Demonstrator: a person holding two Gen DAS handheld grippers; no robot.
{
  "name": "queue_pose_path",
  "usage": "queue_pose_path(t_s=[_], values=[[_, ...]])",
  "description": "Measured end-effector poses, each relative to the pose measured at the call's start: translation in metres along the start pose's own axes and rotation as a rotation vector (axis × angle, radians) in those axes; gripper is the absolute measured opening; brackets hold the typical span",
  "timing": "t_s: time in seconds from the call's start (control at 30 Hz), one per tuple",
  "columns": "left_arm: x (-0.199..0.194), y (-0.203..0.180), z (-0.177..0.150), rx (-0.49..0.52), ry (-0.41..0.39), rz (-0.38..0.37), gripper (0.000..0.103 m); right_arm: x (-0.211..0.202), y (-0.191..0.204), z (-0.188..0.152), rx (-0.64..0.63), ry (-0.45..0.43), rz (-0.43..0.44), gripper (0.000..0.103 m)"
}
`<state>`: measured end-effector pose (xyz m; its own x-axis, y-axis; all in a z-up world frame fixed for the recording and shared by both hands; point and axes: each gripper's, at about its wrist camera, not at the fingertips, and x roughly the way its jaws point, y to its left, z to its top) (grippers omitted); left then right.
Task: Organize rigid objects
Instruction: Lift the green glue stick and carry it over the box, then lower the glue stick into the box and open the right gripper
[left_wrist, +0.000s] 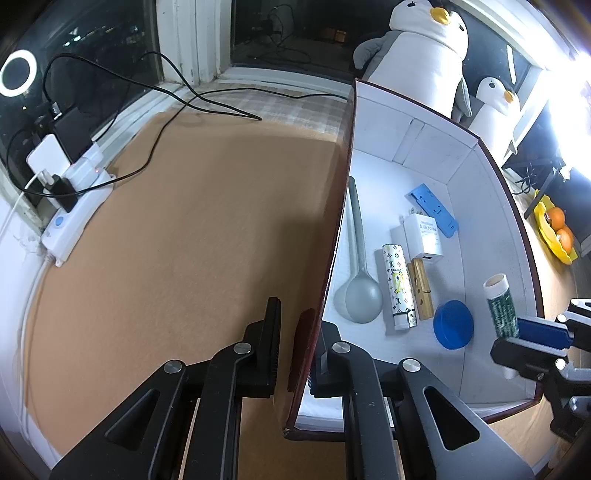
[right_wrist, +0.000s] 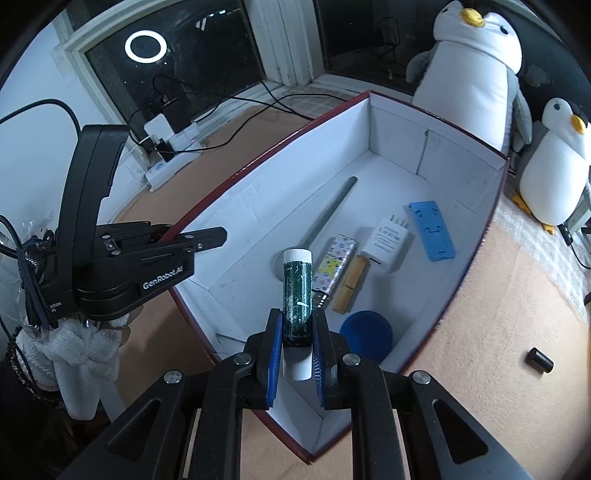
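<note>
A white-lined box with a dark red rim (left_wrist: 424, 158) (right_wrist: 399, 122) holds a grey spoon (left_wrist: 357, 295) (right_wrist: 332, 210), a patterned tube (left_wrist: 399, 288) (right_wrist: 334, 266), a wooden clothespin (left_wrist: 423, 291) (right_wrist: 351, 284), a white charger (left_wrist: 423, 236) (right_wrist: 388, 240), a blue plastic plate (left_wrist: 434, 210) (right_wrist: 432, 229) and a blue round lid (left_wrist: 453, 324) (right_wrist: 365, 336). My right gripper (right_wrist: 296, 343) (left_wrist: 532, 339) is shut on a green tube with white caps (right_wrist: 296, 291) (left_wrist: 500, 302), held above the box's near end. My left gripper (left_wrist: 295, 339) (right_wrist: 207, 236) straddles the box's left wall, shut on it.
The box stands on a tan mat (left_wrist: 184, 240). A white power strip with plugs and black cables (left_wrist: 74, 206) (right_wrist: 173, 155) lies at the window. Two plush penguins (right_wrist: 476, 70) stand behind the box. A small black cylinder (right_wrist: 540, 361) lies on the mat to the right. A yellow bowl of oranges (left_wrist: 554, 229) sits far right.
</note>
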<state>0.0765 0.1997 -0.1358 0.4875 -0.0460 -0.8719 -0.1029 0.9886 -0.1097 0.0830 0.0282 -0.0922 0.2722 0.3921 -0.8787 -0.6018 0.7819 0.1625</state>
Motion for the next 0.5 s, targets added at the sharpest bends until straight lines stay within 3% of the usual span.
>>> queue_pose_path(t_s=[0.1,0.17,0.5], values=[[0.000,0.000,0.000,0.000,0.000,0.000,0.009,0.000,0.002,0.001,-0.006,-0.008,-0.002,0.019],[0.000,0.000,0.000,0.003,0.000,0.000,0.008,-0.004,0.003,0.001,-0.004,-0.025,-0.004,0.032],[0.001,-0.003,0.001,0.014,-0.002,0.008,0.007,-0.044,-0.022,-0.018,0.121,-0.103,-0.008,0.045]])
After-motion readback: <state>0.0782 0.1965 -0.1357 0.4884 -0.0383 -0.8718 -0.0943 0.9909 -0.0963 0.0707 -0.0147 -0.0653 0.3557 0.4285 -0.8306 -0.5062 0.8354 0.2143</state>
